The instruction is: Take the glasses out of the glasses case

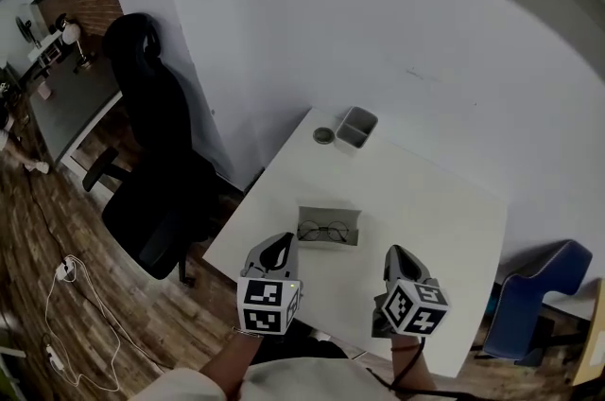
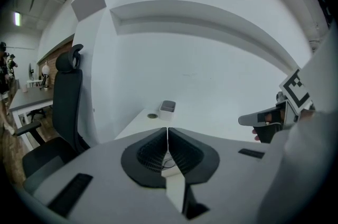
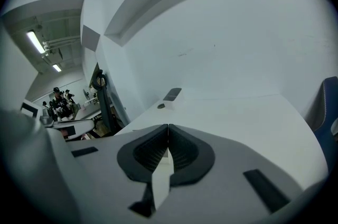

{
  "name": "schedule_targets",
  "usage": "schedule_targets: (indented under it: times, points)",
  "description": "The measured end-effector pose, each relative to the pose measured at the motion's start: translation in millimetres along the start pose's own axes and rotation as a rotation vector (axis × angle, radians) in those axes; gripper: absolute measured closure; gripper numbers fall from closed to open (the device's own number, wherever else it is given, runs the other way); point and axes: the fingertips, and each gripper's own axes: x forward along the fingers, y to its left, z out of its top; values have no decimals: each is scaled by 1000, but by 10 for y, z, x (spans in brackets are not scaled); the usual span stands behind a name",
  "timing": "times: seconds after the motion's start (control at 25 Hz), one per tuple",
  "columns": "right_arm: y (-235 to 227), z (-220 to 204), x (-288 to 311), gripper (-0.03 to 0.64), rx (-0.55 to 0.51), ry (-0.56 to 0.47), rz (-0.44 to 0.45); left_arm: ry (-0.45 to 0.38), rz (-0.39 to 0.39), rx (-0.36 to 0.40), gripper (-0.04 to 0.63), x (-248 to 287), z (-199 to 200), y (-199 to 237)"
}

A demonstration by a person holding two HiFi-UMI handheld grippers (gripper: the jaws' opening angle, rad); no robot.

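Where round wire glasses (image 1: 323, 230) lie, rectangular case (image 1: 328, 242)

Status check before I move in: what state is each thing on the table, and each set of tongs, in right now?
glasses case: open, lying flat.
glasses: lying inside the case, not yet taken out.
left tongs: shut, holding nothing.
right tongs: shut, holding nothing.
grey bin: upright, open-topped, contents not visible.
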Motion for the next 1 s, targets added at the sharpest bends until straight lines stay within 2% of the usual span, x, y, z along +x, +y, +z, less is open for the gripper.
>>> schedule_targets:
  times: [0.16, 0.36, 0.6, 1.0]
  points:
    - [178, -54, 77, 584, -39, 30, 52, 3, 27, -25, 574, -19, -36, 96]
    - [406, -146, 178, 584, -180, 77, 122, 4, 61, -41, 572, -44, -94, 213]
    - [571, -183, 333, 584, -292, 125, 203, 22, 89, -56, 574, -33, -219, 330]
    - [777, -358, 628, 584, -501, 281, 341, 34, 86, -83, 572, -11, -312, 438]
